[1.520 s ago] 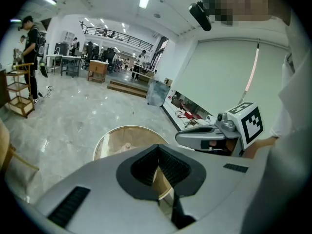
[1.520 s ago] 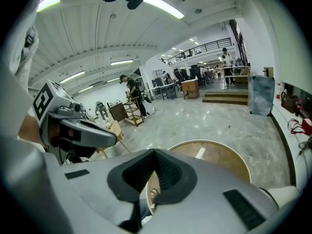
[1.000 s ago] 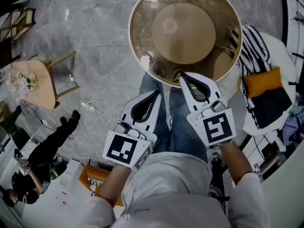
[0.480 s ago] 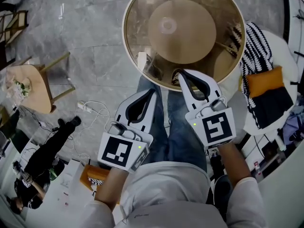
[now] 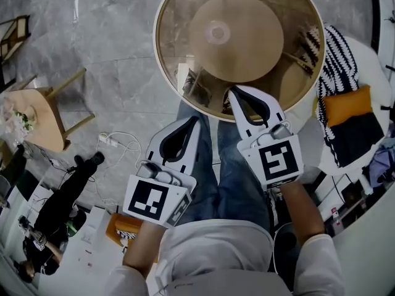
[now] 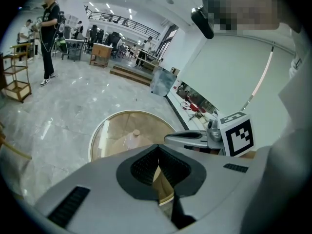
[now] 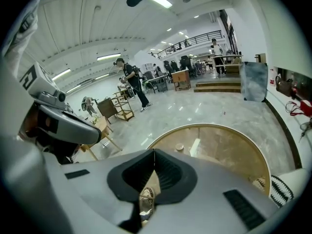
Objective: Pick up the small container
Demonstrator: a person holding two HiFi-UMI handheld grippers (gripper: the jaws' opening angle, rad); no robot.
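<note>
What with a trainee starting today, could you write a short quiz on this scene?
1. True or false: the left gripper and the right gripper both have their jaws shut on nothing.
2. Where is the small container? A. near the middle of the round glass table; B. in the right gripper; C. in the left gripper.
3. Fill in: the gripper farther forward, toward the table, is the ____ one.
Key: 1 true; 2 A; 3 right.
</note>
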